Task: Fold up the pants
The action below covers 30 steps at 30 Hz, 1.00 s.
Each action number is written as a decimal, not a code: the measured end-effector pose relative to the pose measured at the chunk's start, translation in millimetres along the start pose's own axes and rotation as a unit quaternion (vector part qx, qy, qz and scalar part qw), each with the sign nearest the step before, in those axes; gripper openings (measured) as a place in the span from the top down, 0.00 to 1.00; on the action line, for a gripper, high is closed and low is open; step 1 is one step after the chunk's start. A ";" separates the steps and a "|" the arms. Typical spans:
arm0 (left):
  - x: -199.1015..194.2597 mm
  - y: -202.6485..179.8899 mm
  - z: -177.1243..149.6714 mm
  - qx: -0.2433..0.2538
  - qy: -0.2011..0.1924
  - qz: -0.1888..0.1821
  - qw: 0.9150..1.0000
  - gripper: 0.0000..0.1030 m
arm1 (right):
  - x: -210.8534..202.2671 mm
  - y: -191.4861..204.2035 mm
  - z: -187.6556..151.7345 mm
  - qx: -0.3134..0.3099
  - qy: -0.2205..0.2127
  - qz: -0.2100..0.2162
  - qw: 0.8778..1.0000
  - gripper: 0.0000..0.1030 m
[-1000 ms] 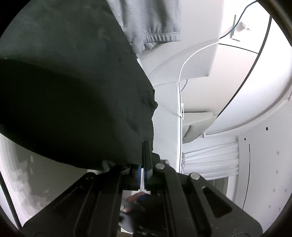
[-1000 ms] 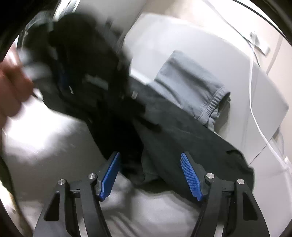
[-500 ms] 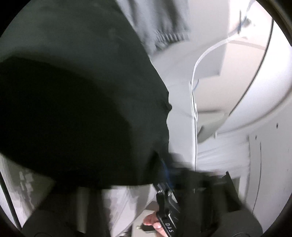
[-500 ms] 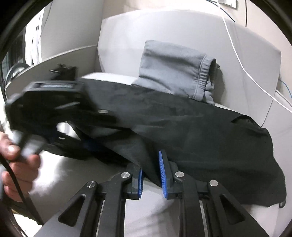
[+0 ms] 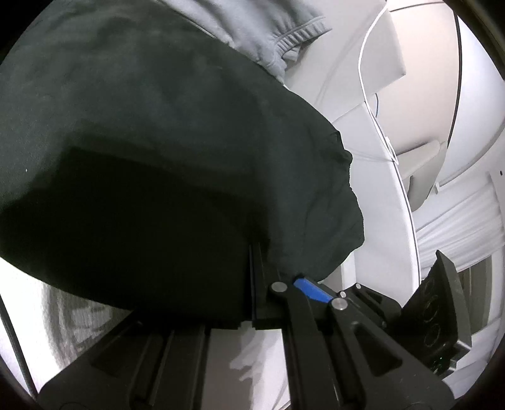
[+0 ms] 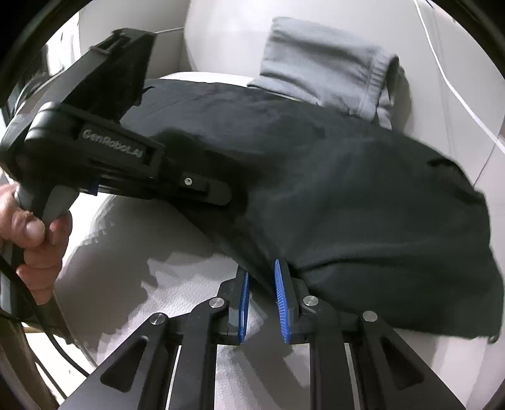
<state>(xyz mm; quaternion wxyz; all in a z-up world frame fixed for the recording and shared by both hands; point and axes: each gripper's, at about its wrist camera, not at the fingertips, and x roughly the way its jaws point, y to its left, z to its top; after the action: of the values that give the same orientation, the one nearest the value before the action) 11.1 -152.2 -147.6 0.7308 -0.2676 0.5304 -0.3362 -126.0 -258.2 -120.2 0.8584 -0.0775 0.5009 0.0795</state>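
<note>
Black pants lie spread over a white cushioned surface. My right gripper is shut on their near edge, with a fold of cloth pinched between the blue pads. My left gripper comes in from the left in a person's hand, its tips buried in the same edge. In the left wrist view the pants drape over my left gripper, which is shut on the cloth. The right gripper's blue pad sits right beside it.
A folded grey garment with a ribbed cuff lies behind the pants against the white backrest, also in the left wrist view. A thin white cable runs along the right side. White pleated fabric hangs at the right.
My right gripper went from wide open to shut on the pants' edge, close beside the left gripper. The left gripper rolled and kept its hold on the cloth.
</note>
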 end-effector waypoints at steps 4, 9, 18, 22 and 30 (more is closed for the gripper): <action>-3.7 -11.1 1.9 0.038 -0.013 0.009 0.999 1.00 | -1.5 3.2 -1.4 -0.004 -0.001 -0.004 1.000 0.85; 9.8 -6.6 10.6 0.046 0.000 0.008 0.999 0.99 | 1.9 -0.5 -1.3 0.003 -0.002 -0.002 1.000 0.84; -53.6 -38.3 -23.9 0.008 0.028 0.103 0.994 0.54 | -44.4 -28.1 -12.1 0.118 -0.042 0.090 0.988 0.79; -52.7 -75.1 -35.2 0.095 0.040 0.021 0.994 0.90 | -54.8 -39.5 -15.3 0.182 -0.083 0.140 0.970 0.79; -7.0 -56.2 -24.0 0.170 0.034 0.107 0.979 0.97 | -4.1 -42.2 -5.7 0.200 -0.031 0.105 0.974 0.79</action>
<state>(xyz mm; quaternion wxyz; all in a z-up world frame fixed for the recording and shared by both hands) -24.9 -183.1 -108.5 0.7789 -0.0698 0.5158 -0.3500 -123.8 -300.8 -117.1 0.8585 0.1512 0.4850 0.0698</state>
